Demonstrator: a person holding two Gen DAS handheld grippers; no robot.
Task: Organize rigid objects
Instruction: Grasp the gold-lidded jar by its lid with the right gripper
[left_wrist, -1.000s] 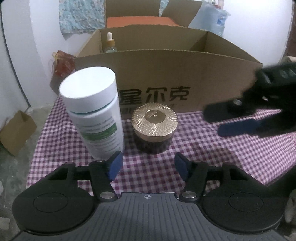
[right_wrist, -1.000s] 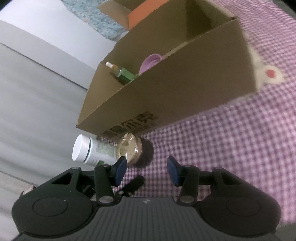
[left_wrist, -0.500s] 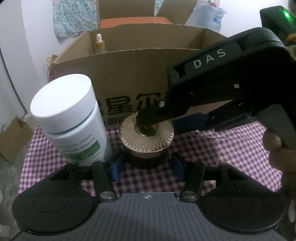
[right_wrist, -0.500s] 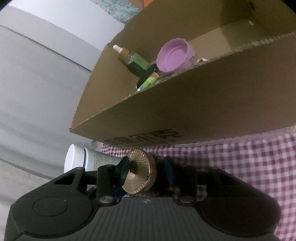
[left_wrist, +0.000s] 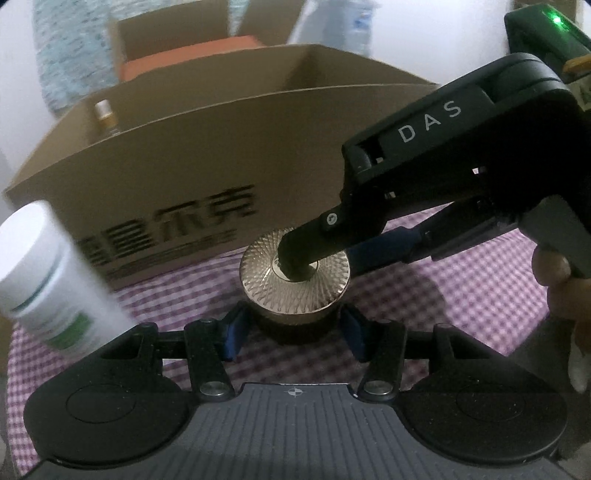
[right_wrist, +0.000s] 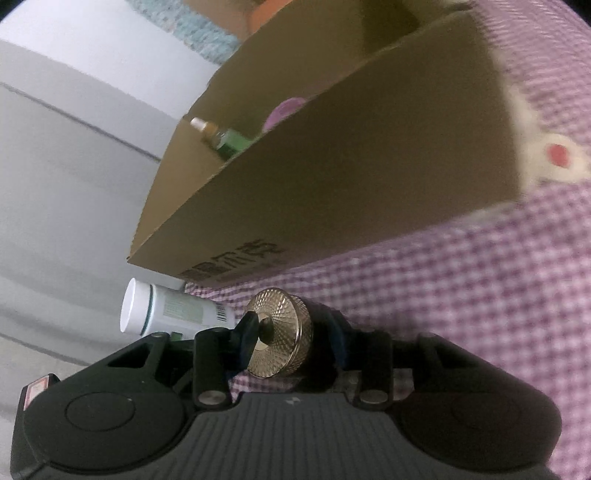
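Your left gripper (left_wrist: 291, 332) fingers pinch the gold-lidded jar (left_wrist: 295, 275), your right gripper (right_wrist: 291, 345) fingers clamp its lid, white bottle (left_wrist: 48, 273) left of jar, cardboard box (left_wrist: 207, 155) just behind on the table (left_wrist: 461, 280).

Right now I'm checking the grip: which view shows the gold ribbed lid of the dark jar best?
The left wrist view: the gold ribbed lid faces the camera, the right gripper's finger on its centre. The right wrist view shows it edge-on, partly hidden.
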